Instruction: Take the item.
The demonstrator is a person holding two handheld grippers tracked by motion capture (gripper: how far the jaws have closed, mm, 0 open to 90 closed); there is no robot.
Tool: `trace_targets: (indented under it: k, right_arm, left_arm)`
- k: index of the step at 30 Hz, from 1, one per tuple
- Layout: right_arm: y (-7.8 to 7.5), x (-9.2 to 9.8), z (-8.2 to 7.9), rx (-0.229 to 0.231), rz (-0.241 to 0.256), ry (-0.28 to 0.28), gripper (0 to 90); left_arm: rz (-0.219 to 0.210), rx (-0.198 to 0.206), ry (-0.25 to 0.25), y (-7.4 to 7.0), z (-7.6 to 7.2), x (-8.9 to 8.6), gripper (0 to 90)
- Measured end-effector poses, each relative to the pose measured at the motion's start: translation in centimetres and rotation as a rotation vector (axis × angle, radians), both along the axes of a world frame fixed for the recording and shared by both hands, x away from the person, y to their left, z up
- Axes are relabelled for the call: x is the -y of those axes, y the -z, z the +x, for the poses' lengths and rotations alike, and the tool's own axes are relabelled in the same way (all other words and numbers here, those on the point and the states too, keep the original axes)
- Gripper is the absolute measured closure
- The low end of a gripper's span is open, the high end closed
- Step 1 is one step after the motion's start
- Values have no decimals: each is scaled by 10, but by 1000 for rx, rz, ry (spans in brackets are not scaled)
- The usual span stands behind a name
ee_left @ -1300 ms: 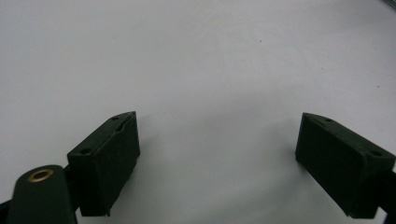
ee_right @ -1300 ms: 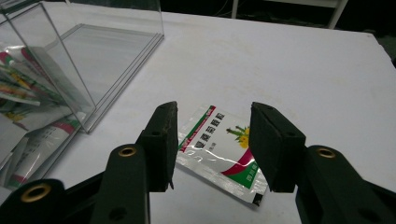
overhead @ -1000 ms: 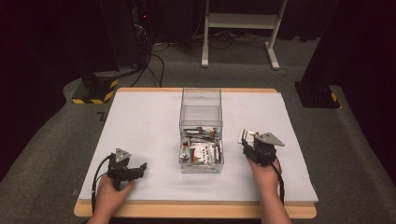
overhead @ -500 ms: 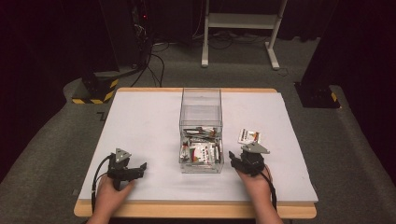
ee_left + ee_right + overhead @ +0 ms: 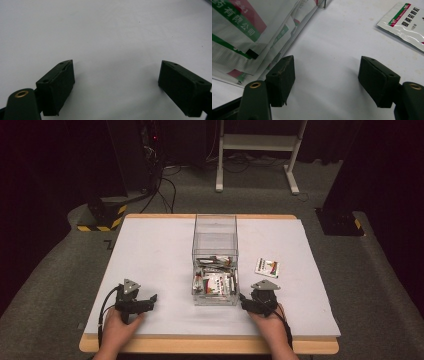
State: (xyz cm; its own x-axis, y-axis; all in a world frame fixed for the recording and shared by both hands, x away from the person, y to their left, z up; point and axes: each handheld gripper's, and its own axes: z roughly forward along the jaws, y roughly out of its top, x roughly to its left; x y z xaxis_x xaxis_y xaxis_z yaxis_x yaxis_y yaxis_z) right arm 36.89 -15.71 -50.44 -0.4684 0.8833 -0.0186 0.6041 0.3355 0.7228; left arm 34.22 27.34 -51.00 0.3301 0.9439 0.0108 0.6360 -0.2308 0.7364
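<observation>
A clear plastic box (image 5: 215, 260) stands mid-table with several white, red and green sachets (image 5: 215, 282) inside. One sachet (image 5: 267, 267) lies flat on the white table to the box's right; it also lies at the upper right of the right gripper view (image 5: 407, 20). My right gripper (image 5: 250, 302) rests low near the front edge, right of the box, open and empty (image 5: 328, 80); the box wall with sachets (image 5: 249, 30) is at its left. My left gripper (image 5: 145, 304) lies at the front left, open over bare table (image 5: 116, 87).
The white table top (image 5: 155, 255) has bare room left of the box and behind it. Past the far edge are a white metal stand (image 5: 257, 150), cables on grey floor, and a yellow-black striped base (image 5: 105, 215).
My right gripper has let go of the sachet, which now lies on the table right of the box. The gripper drew back toward the front edge. The left gripper stayed put.
</observation>
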Motion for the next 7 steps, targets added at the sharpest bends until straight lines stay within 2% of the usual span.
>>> trace_targets:
  k: [7]
  right_arm:
    - [0, 0, 0, 0, 3, 0, 296]
  left_arm:
    - [-2, 1, -1, 0, 0, 0, 138]
